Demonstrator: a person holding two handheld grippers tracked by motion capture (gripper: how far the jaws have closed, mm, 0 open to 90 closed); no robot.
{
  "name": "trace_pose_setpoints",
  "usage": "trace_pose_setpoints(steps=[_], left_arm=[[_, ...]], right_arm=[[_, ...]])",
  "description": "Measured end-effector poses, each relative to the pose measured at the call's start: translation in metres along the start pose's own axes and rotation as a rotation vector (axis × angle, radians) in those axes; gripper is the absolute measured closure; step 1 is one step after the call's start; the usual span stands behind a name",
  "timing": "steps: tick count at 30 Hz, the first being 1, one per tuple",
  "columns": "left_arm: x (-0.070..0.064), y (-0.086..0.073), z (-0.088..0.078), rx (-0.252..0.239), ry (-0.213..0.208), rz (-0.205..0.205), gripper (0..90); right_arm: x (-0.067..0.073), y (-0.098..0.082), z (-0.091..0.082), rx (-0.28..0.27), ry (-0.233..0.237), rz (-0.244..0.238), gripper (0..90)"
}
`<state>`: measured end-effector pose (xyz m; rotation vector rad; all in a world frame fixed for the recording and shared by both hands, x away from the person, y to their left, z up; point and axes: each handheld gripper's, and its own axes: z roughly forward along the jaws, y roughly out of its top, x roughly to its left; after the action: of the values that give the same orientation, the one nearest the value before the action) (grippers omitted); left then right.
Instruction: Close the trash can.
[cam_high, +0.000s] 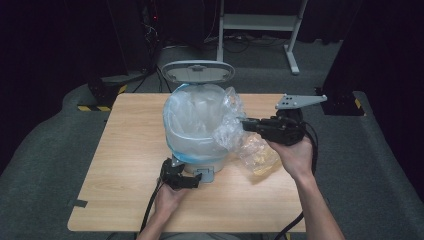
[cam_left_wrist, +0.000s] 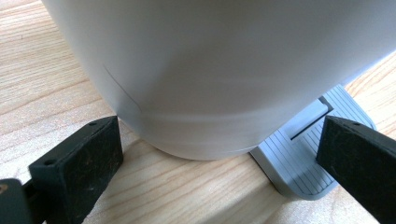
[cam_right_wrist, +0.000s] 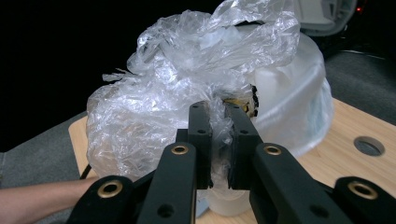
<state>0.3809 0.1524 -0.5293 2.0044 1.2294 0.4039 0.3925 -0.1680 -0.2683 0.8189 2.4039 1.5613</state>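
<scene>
Wooden table (cam_high: 125, 150): right gripper (cam_high: 247, 125) clamped bag (cam_high: 230, 127) at bin's (cam_high: 195, 125) three o'clock, left gripper (cam_high: 187, 181) open; film risked tearing.

table (cam_high: 125, 165): pale wood-grain top, matt
bin (cam_left_wrist: 224, 70): smooth white plastic, soft sheen
pedal (cam_left_wrist: 303, 154) at the bin's foot: grey ribbed plastic
bag (cam_right_wrist: 177, 88): thin, crinkly clear plastic film, glossy

Wooden table (cam_high: 120, 170), light grain, rectangular, standing on grey carpet (cam_high: 45, 150). One round hole (cam_right_wrist: 369, 145) near an edge. On it: a white pedal bin (cam_high: 197, 150), lid (cam_high: 198, 71) raised, its grey pedal (cam_left_wrist: 299, 158) flat on the board, towards the person's side.
</scene>
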Motion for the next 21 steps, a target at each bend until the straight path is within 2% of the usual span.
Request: trace_pose_setpoints(steps=[9, 21], left_arm=[[0.0, 0.0, 0.0, -0.001, 0.0, -0.002, 0.4], [0.0, 0.0, 0.0, 0.0, 0.0, 0.0, 0.4]], right_arm=[[-0.005, 0.021, 0.026, 0.008, 0.044, 0.011, 83.1], [-0.017, 0.036, 0.046, -0.005, 0.051, 0.051, 83.2]])
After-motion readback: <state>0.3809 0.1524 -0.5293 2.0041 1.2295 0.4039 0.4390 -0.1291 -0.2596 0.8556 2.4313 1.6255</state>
